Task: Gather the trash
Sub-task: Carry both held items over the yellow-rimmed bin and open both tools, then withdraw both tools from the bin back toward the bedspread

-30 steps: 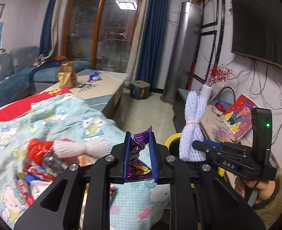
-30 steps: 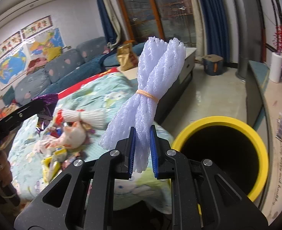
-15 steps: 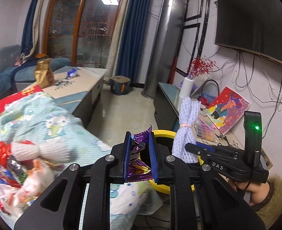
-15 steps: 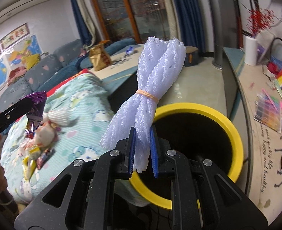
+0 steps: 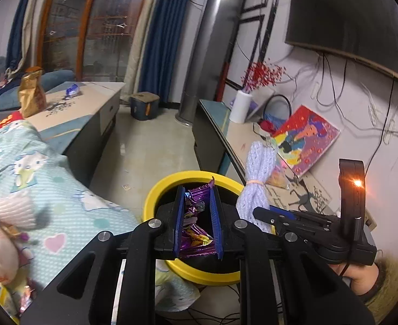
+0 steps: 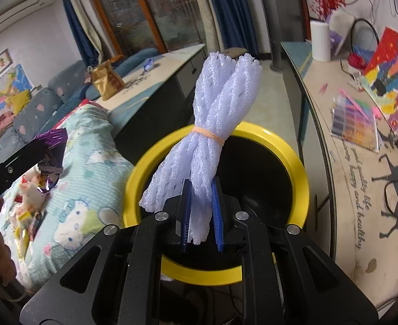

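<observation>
Living-room walls, blue curtains and a big glass door with a wooden frame fill the back of both views. On the left lies a soft light-blue blanket with cartoon cats [image 5: 50,189], and a heap of candy wrappers and white foam bits [image 5: 1,233] sits on it. A long pale worktop [image 6: 361,176] runs along the right side, with a bright painting [image 6: 393,81] leaning on the wall and a white ribbed vase [image 6: 319,40] holding red twigs.

Next to the blanket stands a round black bin with a yellow rim [image 6: 304,173], open at the top.

Above the bin, the right gripper [image 6: 201,214] has its blue fingers [image 6: 217,216] clamped on a bundle of white foam net tied with an orange rubber band [image 6: 223,103]. The bundle sticks up and forward over the bin's mouth.

Beside it, the left gripper [image 5: 197,222] has its blue fingers [image 5: 178,216] pressed on a crinkly purple candy wrapper [image 5: 196,216], also over the bin's open mouth. A hand [image 5: 361,279] grips the right gripper's handle.
</observation>
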A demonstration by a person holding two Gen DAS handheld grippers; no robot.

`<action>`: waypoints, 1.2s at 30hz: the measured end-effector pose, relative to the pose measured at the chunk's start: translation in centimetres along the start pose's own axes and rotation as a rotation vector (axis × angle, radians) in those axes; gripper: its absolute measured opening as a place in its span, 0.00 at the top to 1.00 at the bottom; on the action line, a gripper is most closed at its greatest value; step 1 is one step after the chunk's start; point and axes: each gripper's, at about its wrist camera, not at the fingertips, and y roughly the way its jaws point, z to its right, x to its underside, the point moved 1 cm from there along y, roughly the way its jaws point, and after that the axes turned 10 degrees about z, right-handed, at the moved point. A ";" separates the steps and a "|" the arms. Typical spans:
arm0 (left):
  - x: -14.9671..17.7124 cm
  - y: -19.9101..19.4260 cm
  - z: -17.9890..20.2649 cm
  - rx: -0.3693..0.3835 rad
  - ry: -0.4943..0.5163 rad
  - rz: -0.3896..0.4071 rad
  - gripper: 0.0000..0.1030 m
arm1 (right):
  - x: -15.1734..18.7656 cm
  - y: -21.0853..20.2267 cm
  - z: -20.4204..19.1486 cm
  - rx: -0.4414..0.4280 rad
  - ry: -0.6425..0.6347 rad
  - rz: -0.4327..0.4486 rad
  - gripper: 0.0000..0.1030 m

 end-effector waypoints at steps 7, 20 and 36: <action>1.0 4.0 0.5 0.033 -0.007 -0.059 0.83 | 1.4 1.3 1.8 0.027 0.024 -0.062 0.90; 1.8 8.0 -0.1 0.040 -0.039 -0.115 0.30 | 2.4 1.7 3.4 0.046 0.110 -0.088 0.51; 1.0 0.6 -3.1 -0.116 -0.082 0.023 0.06 | 0.7 -0.3 3.3 0.066 0.157 0.038 0.38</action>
